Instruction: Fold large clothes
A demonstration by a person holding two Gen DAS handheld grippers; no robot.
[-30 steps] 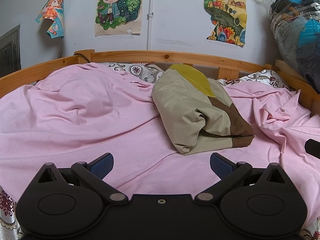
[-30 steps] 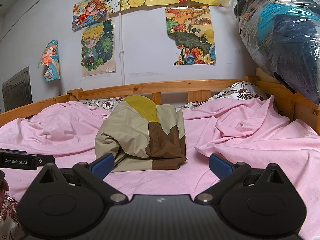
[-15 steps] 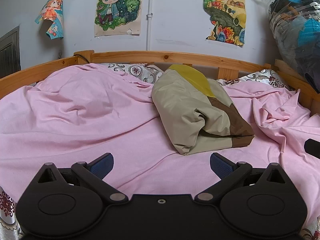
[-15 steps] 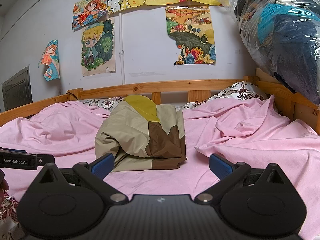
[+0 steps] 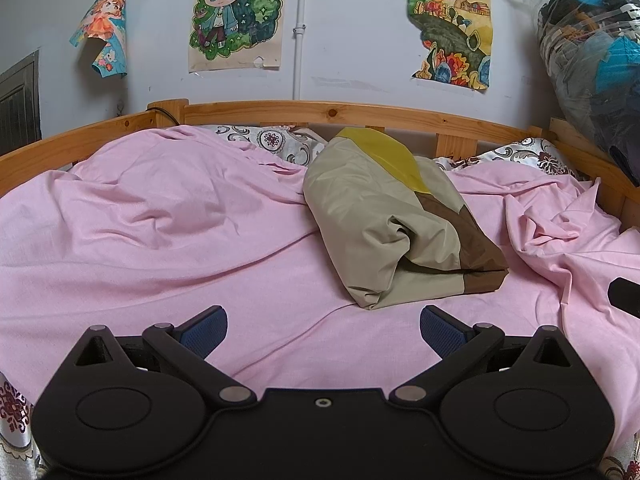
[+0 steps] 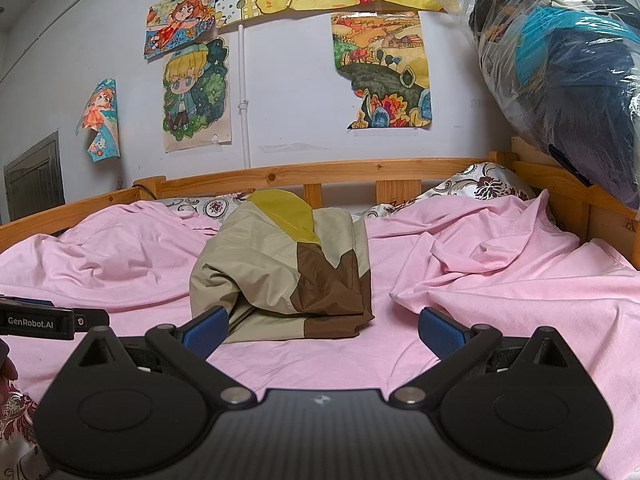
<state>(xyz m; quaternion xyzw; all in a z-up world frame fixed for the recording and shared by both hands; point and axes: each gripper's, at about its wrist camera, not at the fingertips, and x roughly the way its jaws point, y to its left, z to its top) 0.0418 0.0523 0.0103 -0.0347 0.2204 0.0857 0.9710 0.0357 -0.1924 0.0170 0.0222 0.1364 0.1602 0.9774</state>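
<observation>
Left gripper (image 5: 323, 326) spread wide and empty, right gripper (image 6: 323, 326) likewise, folded jacket (image 6: 288, 276) untouched ahead.

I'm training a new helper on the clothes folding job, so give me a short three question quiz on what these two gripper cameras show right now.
1. True or false: the left gripper is shut on the folded garment.
2. Multiple choice: what does the garment lie on? A) pink sheet B) wooden floor C) plastic bag
3. Fill in: in the right wrist view, the right gripper has its jaws ____.

Key
1. False: both its fingers are spread wide with only sheet between them, short of the garment.
2. A.
3. Open, with nothing held.
</observation>
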